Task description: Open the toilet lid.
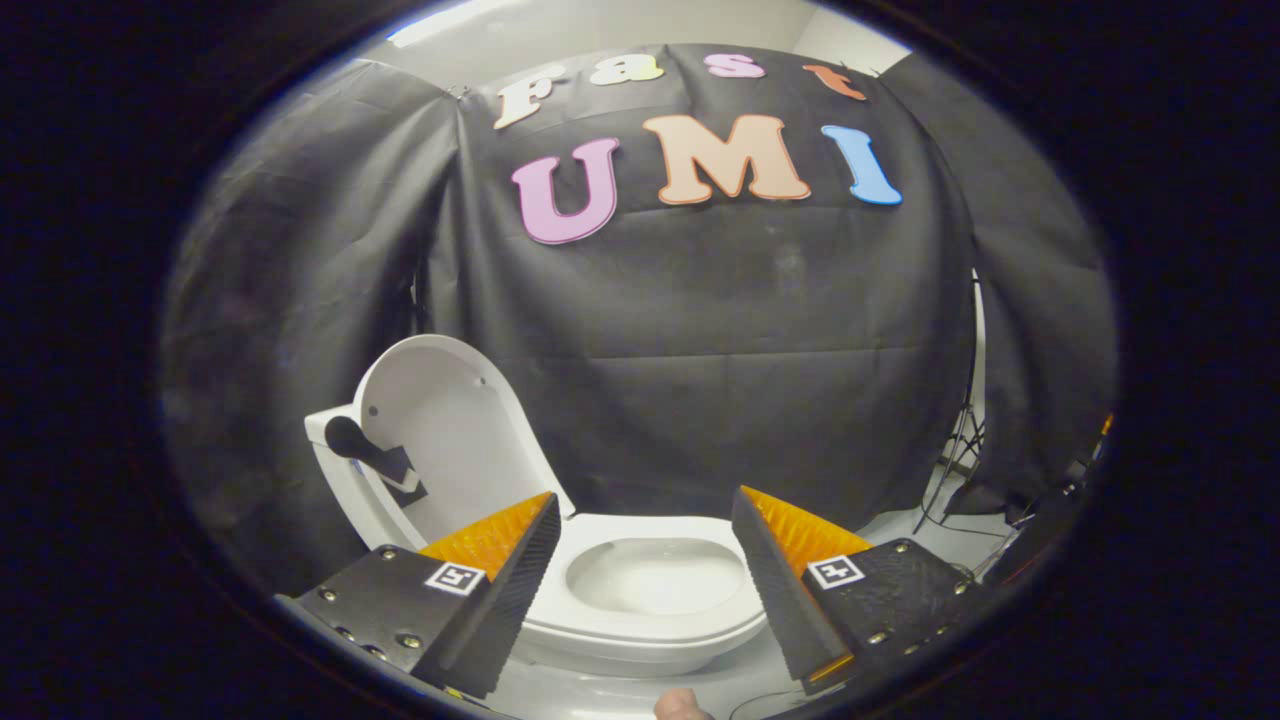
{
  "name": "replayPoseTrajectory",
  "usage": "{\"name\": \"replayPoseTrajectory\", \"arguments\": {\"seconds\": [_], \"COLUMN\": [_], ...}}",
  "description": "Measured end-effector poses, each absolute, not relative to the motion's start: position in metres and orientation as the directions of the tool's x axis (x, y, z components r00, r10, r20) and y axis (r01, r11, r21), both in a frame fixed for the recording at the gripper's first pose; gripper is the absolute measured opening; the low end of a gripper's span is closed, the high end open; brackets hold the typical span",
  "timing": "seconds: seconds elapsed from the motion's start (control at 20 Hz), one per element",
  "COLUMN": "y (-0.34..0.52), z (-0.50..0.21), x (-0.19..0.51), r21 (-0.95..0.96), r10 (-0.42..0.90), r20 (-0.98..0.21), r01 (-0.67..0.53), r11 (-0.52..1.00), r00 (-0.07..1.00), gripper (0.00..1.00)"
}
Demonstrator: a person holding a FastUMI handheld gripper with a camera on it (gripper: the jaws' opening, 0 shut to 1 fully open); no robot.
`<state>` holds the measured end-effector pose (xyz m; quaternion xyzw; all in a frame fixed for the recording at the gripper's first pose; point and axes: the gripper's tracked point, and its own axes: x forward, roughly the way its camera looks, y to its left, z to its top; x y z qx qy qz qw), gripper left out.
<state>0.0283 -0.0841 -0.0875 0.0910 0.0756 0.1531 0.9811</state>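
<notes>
Hovering with jaws spread wide, the gripper (645, 525) holds nothing — toilet lid (450, 430) upright beyond.

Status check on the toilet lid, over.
Gripper open, holding nothing. Toilet lid raised, leaning back against the tank. Bowl exposed between the fingers. Nothing in the way.

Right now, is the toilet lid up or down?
Up. The lid stands raised behind the bowl, whose inside shows. The gripper is open, holding nothing.
</notes>
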Motion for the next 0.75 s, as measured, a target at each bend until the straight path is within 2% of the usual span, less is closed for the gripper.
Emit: {"name": "replayPoseTrajectory", "arguments": {"seconds": [0.75], "y": [-0.073], "z": [-0.076], "x": [0.031], "r21": [0.255], "r10": [0.307], "r20": [-0.097], "r01": [-0.274], "r11": [0.927], "r00": [0.947], "gripper": [1.0]}}
